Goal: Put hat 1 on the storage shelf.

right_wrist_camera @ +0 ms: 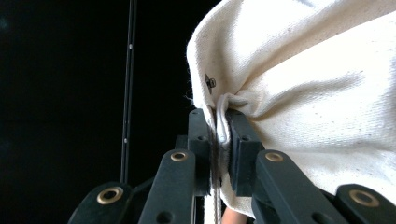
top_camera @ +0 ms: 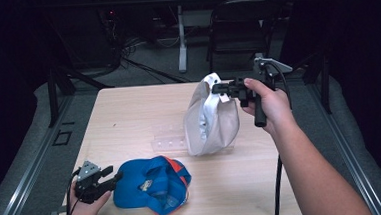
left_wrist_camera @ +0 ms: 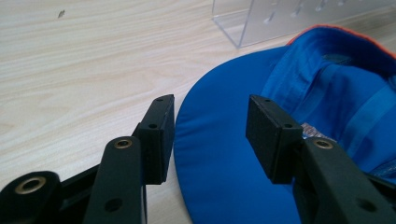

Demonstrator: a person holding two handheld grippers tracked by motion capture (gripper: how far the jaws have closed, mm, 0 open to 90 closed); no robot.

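Note:
A blue cap (top_camera: 153,185) with an orange edge lies upside down at the table's front left; its inside and brim (left_wrist_camera: 336,93) fill the right of the left gripper view. My left gripper (top_camera: 113,173) sits low at the brim's left edge. Its jaws (left_wrist_camera: 210,107) stand apart with the brim's rim between them, and the pads are off the cloth. A cream cap (top_camera: 211,118) hangs above the middle of the table. My right gripper (top_camera: 216,88) is shut on its edge, and the fabric (right_wrist_camera: 317,93) is pinched between the pads (right_wrist_camera: 219,116).
A clear acrylic stand (top_camera: 168,138) sits on the light wooden table (top_camera: 129,116) just left of and behind the hanging cap, and its corner (left_wrist_camera: 261,23) lies beyond the blue cap. A black chair (top_camera: 243,24) and cables stand past the far edge.

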